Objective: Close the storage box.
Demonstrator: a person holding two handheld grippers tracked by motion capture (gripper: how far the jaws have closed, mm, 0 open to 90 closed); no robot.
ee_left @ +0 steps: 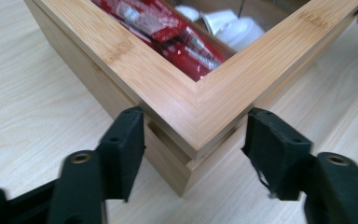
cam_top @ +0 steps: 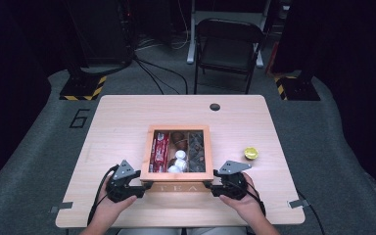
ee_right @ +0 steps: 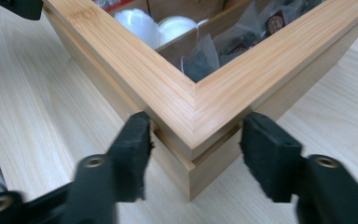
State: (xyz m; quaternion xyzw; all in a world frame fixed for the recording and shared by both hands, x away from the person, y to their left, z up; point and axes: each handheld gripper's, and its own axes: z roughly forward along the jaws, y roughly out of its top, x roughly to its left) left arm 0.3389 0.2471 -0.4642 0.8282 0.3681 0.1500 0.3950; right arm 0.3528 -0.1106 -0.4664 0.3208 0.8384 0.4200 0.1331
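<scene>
So there's a wooden tea box [cam_top: 177,155] sitting near the middle of the tabletop [cam_top: 127,117], a bit toward the person's edge, lid shut, with a window in the lid. Through it you can see red packets [cam_top: 159,152] in the left compartment, white pods [cam_top: 178,159] in the middle one and dark tea bags [cam_top: 196,149] on the right. A small yellow pod [cam_top: 251,153] sits by itself near the right edge.

The left gripper [cam_top: 144,186] is at the box's near left corner and the right gripper [cam_top: 209,185] at the near right corner. In both gripper views the jaws are spread about halfway, one pad on each side of the corner. On the left gripper the pads [ee_left: 123,147] look clear of the wood; on the right one the left pad [ee_right: 135,144] is right up against the side, can't tell if it actually touches. Neither is squeezing anything
</scene>
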